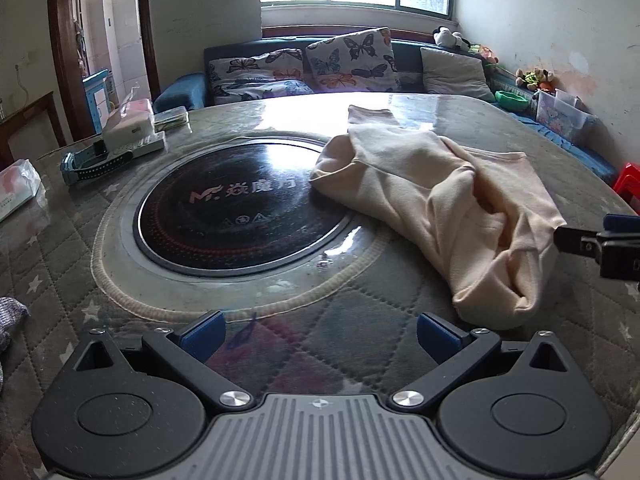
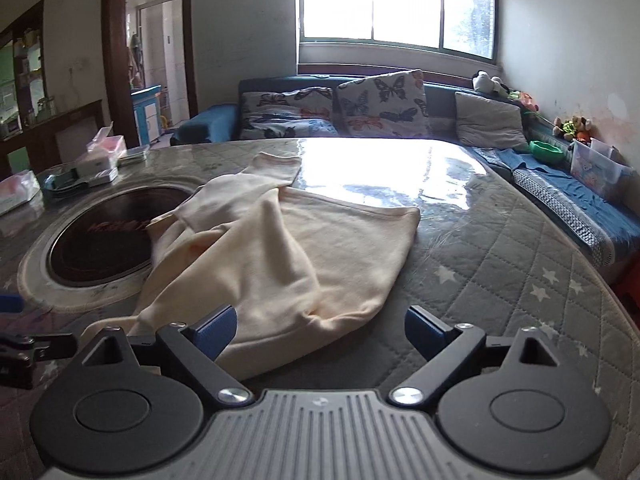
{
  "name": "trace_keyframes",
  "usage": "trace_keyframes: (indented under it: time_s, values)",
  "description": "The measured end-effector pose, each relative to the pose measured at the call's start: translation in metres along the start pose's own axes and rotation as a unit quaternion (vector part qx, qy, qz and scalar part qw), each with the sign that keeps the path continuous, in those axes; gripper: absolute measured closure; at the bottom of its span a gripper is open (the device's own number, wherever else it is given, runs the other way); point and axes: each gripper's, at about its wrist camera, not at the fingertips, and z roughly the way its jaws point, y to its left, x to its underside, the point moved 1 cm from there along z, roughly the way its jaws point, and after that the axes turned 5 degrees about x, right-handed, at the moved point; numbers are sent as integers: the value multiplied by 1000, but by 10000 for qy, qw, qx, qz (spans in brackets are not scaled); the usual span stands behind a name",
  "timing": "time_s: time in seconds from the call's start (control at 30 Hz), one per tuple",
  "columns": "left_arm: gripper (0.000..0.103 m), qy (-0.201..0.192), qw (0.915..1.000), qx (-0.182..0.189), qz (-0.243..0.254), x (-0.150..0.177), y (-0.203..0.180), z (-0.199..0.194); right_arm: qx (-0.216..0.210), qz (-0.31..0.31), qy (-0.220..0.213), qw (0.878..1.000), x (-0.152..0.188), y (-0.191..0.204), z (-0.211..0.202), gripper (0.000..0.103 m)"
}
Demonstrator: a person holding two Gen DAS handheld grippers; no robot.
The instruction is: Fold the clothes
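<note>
A cream garment (image 1: pixel 448 204) lies rumpled on the quilted table (image 1: pixel 360 344), one sleeve reaching toward the far side. In the right wrist view the garment (image 2: pixel 280 248) spreads just ahead of my right gripper (image 2: pixel 320 334), which is open and empty, its left pad over the near hem. My left gripper (image 1: pixel 320 334) is open and empty, to the left of the garment's near end, above bare quilted cover. The right gripper also shows at the right edge of the left wrist view (image 1: pixel 600 240).
A round black cooktop (image 1: pixel 240 208) is set in the table under a glossy cover. Boxes and a blue strap (image 1: pixel 100 160) lie at the far left. A sofa with butterfly cushions (image 1: pixel 344 60) stands behind the table. A red stool (image 1: pixel 628 180) is at right.
</note>
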Motion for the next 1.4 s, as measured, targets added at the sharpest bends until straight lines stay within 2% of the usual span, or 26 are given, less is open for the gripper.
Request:
trace_keyframes:
  time_s: [0.17,0.47,0.63,1.0,1.2,1.4]
  values:
    - [0,78,9999,51,118,1,-12,0,-200,-45,94,9997,9,4,-7,18]
    - [0,166,9995,59,274,4,-25,-1,-395,-94,212,9989,18,14,-8,23]
    - [0,185,9994,19,275,3,-26,-2,-421,-104,183,9989,17,17,-8,24]
    - [0,106,9992,-90,370,-5,-23,-3,-570,-58,122,9983,9,15,-8,34]
    - [0,-85,9991,-121,404,-20,-18,-4,-704,8,93,9975,-5,13,0,40]
    - [1,-447,9973,184,562,-49,-23,-3,-747,55,43,9972,-23,10,14,46]
